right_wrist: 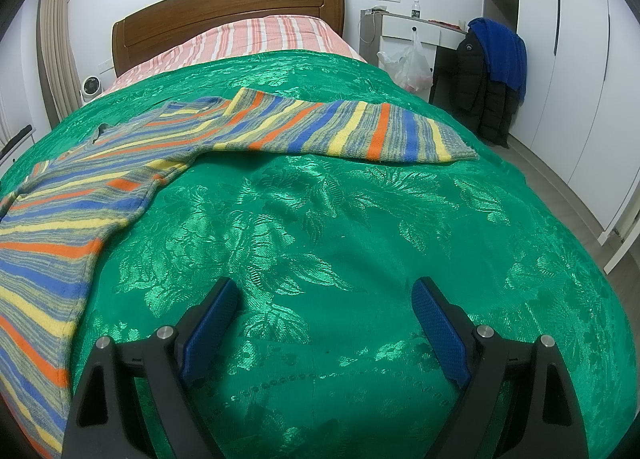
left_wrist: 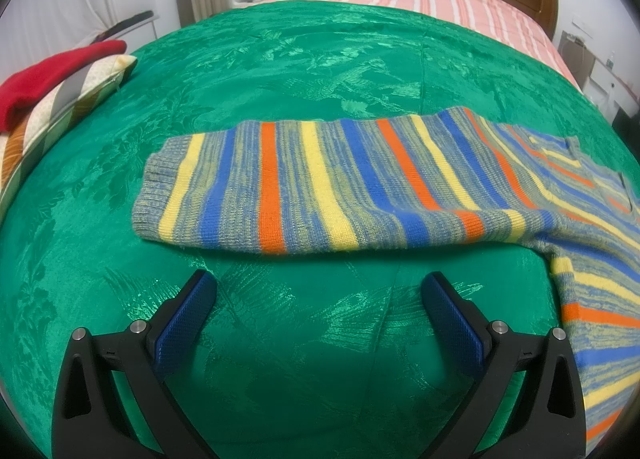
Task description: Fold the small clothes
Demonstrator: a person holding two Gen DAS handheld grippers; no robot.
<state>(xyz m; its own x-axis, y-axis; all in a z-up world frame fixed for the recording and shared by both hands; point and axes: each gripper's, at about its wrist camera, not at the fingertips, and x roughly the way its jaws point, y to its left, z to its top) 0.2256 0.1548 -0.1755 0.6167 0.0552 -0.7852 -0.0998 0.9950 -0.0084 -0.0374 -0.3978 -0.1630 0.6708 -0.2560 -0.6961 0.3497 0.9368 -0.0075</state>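
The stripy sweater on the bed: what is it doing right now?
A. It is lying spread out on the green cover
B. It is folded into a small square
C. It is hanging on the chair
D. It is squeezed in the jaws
A. The stripy sweater lies flat with its sleeves out on the green cover, and both pairs of jaws stand open with nothing in them.

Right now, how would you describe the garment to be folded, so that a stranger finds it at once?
Look at the bed with the wooden headboard and the shiny green cover. On that cover a knitted sweater lies spread out, sleeves stretched sideways. Only it has orange, yellow and blue stripes on grey; the red cloth at the edge is plain.
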